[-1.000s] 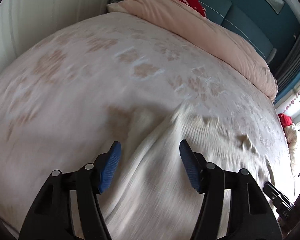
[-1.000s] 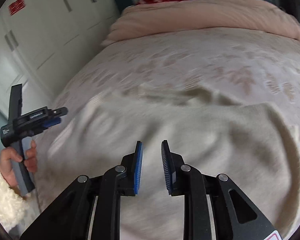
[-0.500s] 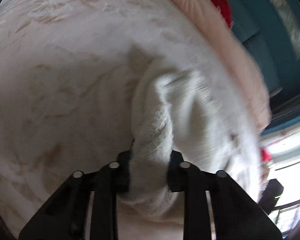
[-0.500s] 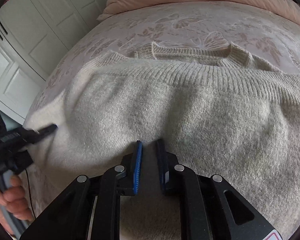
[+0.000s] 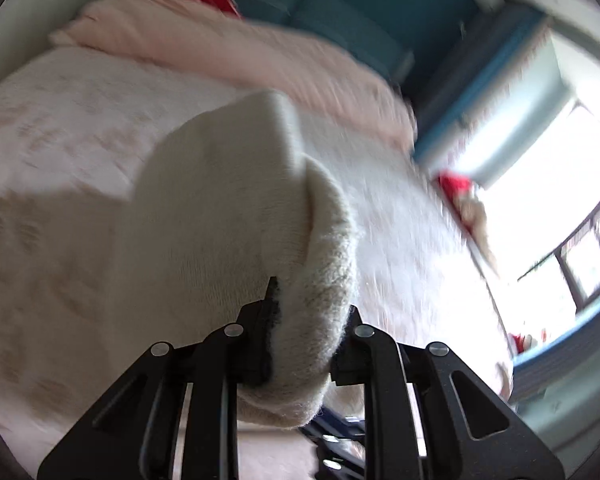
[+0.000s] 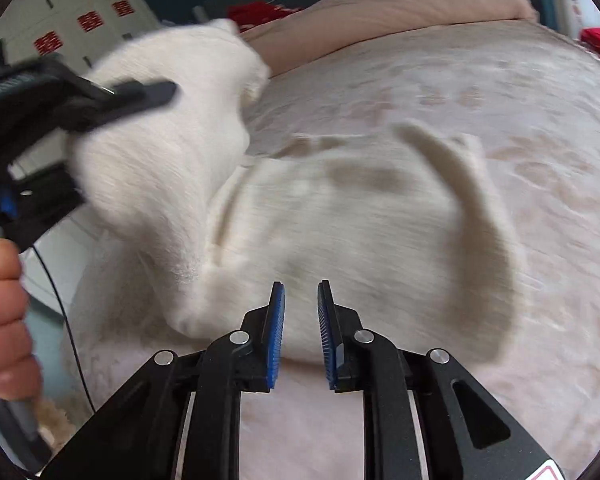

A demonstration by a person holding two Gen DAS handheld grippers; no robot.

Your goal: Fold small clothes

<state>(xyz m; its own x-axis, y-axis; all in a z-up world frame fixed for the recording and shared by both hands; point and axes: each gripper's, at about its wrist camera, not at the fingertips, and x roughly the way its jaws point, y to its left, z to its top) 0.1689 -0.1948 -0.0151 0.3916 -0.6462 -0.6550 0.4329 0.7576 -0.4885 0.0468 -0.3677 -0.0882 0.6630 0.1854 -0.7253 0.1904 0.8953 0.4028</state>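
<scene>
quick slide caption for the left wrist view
Left tongs shut on a bunched fold of the cream knit sweater, lifting it above the patterned bedspread.

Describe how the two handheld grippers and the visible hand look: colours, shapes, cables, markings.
Both are black plastic scissor-link frames with silver pivot rivets. The right gripper has blue ribbed pads on its jaws and a red-edged white sticker at its lower corner. The left gripper has the same black frame; its pads are hidden. A thin black cable hangs beside the bare hand, which grips a grey handle.
</scene>
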